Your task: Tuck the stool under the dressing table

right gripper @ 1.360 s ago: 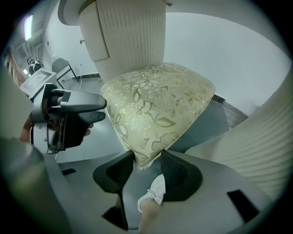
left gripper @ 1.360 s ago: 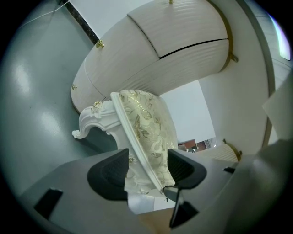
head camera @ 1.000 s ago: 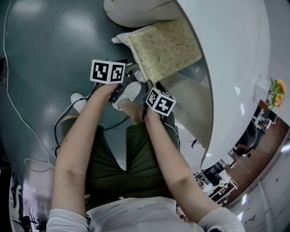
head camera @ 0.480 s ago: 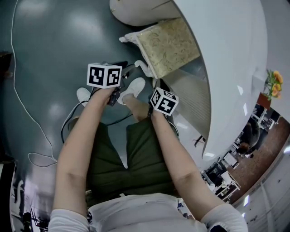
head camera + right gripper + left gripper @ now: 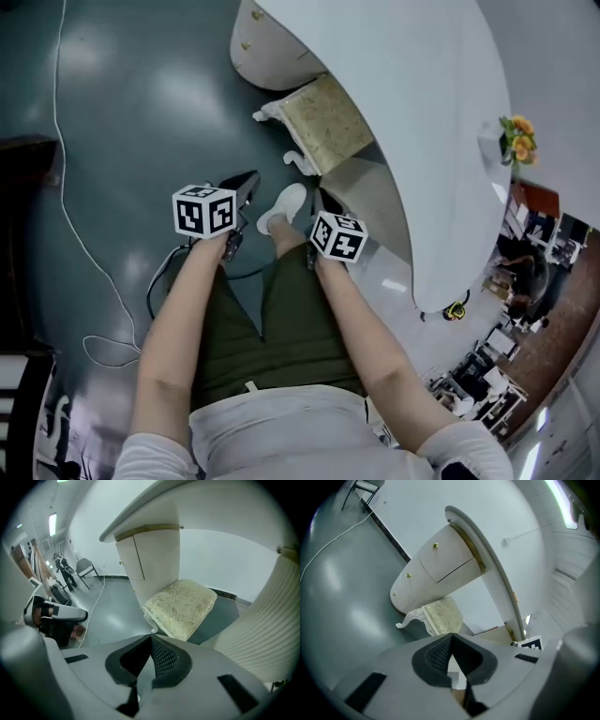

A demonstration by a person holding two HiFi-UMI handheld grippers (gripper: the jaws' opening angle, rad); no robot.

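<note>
The stool, with its pale gold patterned cushion [image 5: 323, 122] and white carved legs [image 5: 302, 164], stands partly under the white dressing table [image 5: 412, 84]. Both grippers hang in the air short of it, over the person's legs. The left gripper [image 5: 242, 186] is shut and holds nothing; in its own view the stool [image 5: 443, 616] lies ahead beside the drawer unit [image 5: 436, 571]. The right gripper [image 5: 319, 202] is also shut and empty, and its view looks down on the cushion [image 5: 180, 606] between the table's ribbed sides [image 5: 157, 559].
A white cable [image 5: 75, 234] runs across the dark grey floor and a black cable [image 5: 169, 272] lies near the person's white shoe [image 5: 281, 206]. Flowers [image 5: 516, 131] stand on the table top. A dark piece of furniture [image 5: 19, 187] is at the left edge.
Both grippers have lifted up and back from the stool's near edge. The stool now sits farther off, partly under the table top.
</note>
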